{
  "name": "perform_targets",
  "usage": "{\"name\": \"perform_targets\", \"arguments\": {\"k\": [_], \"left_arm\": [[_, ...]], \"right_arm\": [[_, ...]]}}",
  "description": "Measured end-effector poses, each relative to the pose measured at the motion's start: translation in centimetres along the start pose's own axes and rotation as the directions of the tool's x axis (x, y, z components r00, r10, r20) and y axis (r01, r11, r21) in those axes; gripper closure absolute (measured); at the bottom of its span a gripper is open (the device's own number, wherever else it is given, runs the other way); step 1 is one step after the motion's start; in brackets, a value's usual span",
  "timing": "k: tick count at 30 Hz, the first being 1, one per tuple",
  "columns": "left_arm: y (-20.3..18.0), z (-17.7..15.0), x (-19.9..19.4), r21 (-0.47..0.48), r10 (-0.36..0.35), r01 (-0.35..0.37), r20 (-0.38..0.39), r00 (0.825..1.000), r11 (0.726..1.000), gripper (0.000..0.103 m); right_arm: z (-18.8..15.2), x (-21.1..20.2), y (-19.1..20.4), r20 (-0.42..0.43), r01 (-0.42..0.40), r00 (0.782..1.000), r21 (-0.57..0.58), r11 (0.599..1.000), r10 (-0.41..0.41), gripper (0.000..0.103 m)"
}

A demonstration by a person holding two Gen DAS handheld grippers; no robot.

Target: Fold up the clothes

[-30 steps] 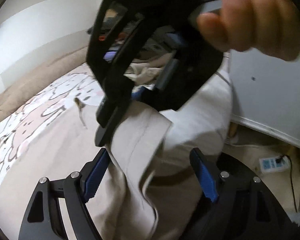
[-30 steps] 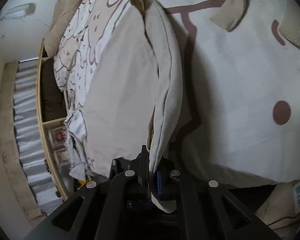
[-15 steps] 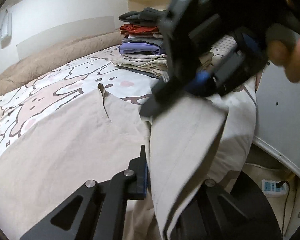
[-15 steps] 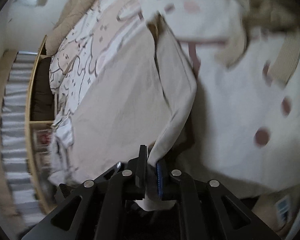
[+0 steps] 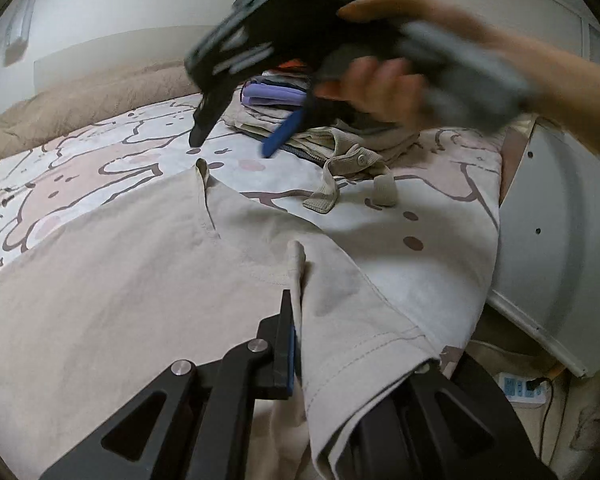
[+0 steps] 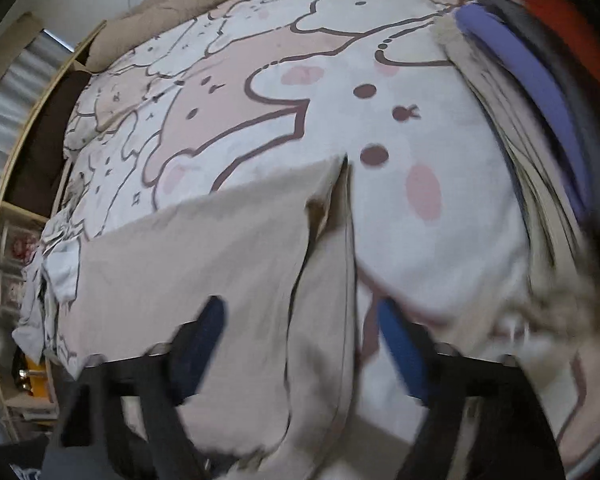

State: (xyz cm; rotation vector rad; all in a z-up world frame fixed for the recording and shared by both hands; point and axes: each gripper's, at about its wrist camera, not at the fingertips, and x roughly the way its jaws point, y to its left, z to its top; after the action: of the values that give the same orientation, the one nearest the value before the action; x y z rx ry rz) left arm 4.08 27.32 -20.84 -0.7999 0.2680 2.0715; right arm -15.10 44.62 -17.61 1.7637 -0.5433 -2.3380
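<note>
A beige garment (image 5: 140, 280) lies spread on the cartoon-print bed sheet (image 5: 80, 168). My left gripper (image 5: 300, 344) is shut on a folded edge of it near the bed's corner, and the cloth drapes over and hides its right finger. In the left wrist view my right gripper (image 5: 232, 146) hovers blurred above the sheet, open and empty, with a hand around its handle. The right wrist view shows the right gripper (image 6: 300, 308) open above the same beige garment (image 6: 220, 260), its blue pads clear of the cloth.
A stack of folded clothes (image 5: 276, 96) stands at the far side of the bed, also at the right in the right wrist view (image 6: 540, 92). A beige knit item with straps (image 5: 340, 168) lies before it. A white panel (image 5: 560, 240) and a power strip (image 5: 520, 386) sit right of the bed.
My right gripper let go of the garment edge, opened and moved up toward the clothes stack. My left gripper, open a second ago, has shut on that edge.
</note>
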Motion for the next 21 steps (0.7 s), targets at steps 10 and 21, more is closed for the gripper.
{"name": "perform_targets", "arguments": {"k": [10,21], "left_arm": [[0.9,0.7,0.2,-0.037,-0.065,0.065,-0.013,0.998,0.997,0.099],[3.9,2.2,-8.0,-0.115,-0.03,0.041,0.093,0.995,0.993,0.099]], "right_arm": [[2.5,3.5,-1.1,-0.108,-0.031,0.993,0.088,0.996,0.04,0.049],[2.6,-1.0,3.5,-0.017,-0.148,0.989,0.083,0.985,0.15,0.098]]}}
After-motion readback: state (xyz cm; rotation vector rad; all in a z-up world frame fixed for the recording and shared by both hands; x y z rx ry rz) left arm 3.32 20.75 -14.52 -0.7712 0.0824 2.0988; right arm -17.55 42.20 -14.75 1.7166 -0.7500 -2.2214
